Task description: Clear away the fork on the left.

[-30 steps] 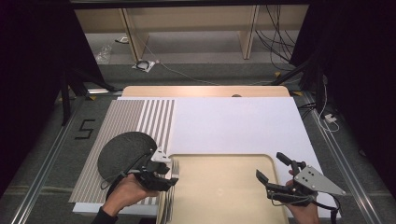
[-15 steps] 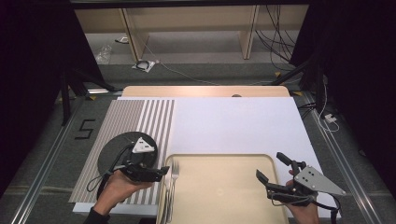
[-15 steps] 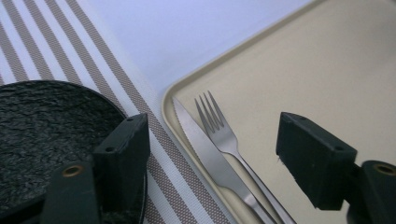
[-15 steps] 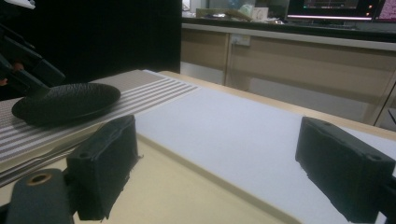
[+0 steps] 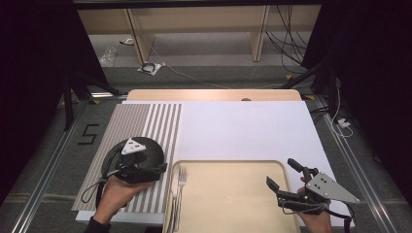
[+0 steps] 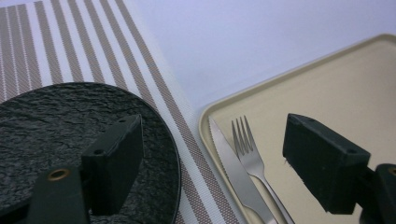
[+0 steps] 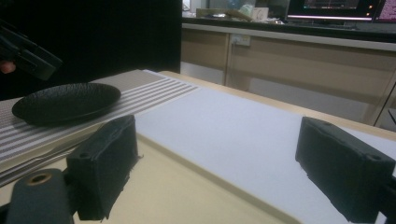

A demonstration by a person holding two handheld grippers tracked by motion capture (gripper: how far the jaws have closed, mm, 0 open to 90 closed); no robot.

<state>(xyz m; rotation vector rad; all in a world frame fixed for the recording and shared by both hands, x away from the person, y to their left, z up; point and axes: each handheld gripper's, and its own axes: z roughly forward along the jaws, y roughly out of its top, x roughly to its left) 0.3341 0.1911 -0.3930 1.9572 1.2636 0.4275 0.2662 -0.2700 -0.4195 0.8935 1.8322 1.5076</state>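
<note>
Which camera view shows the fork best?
The left gripper view: the fork lies close and sharp beside the knife in the tray. The high view shows it small; the right gripper view gives only a blurred edge-on streak.

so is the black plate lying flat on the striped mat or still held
Lying flat, free. The black plate rests on the striped mat; the left gripper has just been opening, with nothing between its jaws.

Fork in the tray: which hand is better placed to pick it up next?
Left, probably. The left gripper hangs open over the plate, just beside the fork at the tray's left edge. The right gripper is open at the tray's far side.
</note>
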